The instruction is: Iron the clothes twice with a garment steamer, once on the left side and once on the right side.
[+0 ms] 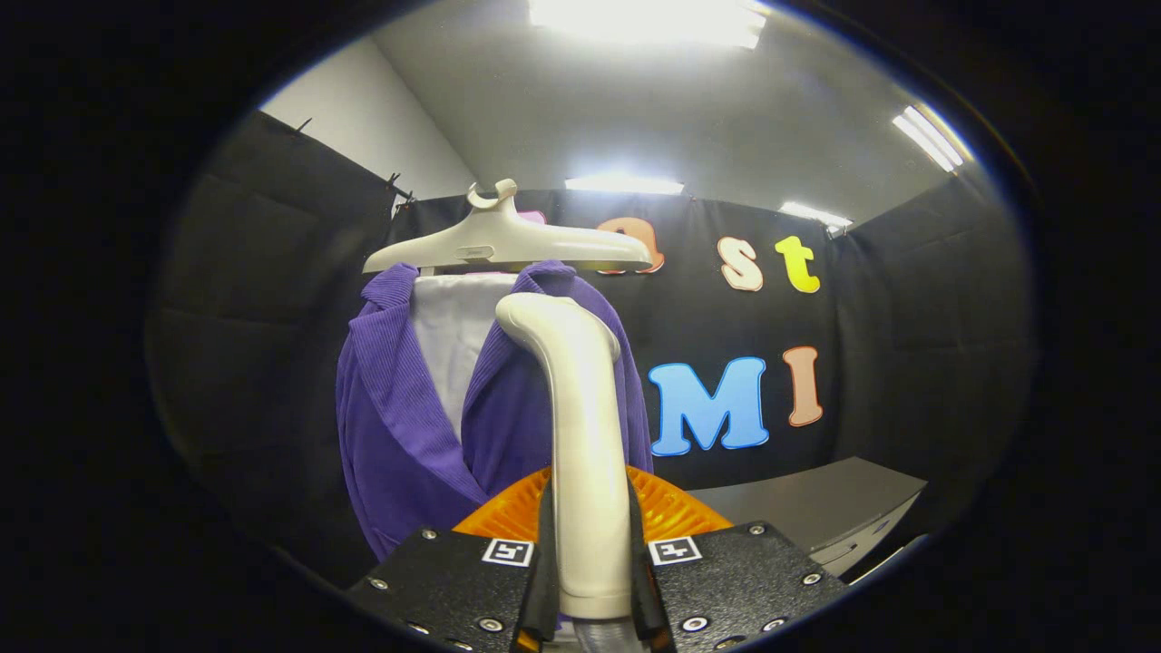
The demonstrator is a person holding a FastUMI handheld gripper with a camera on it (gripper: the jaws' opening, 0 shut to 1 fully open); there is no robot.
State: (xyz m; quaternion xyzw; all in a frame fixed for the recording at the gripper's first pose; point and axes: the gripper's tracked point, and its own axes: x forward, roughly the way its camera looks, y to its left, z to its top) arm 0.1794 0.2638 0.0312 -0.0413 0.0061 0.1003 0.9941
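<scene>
Nearest the camera, the gripper [591, 562] is clenched on the steamer handle [580, 435], a pale curved wand that rises between both fingers, each pressing a side of it. Just behind the fingers sits an orange ribbed part [671, 508], possibly the steamer's body, though too little of it shows to be sure. The handle's head [544, 322] stands near or against the right lapel of the purple corduroy jacket [399, 426], which hangs over a white board [453, 336] from a cream hanger [508, 243]; whether the head touches the cloth cannot be told.

The risk from here, by judgement: the smooth, tall handle could twist in the grip if the head drags on the ribbed cloth, and a hard push could swing the jacket or slide it off the hanger. Lingering in one spot could wet the fabric.

Beyond, to the right, a grey cabinet [816, 508] stands well apart from the jacket. Nothing blocks the jacket's front.
</scene>
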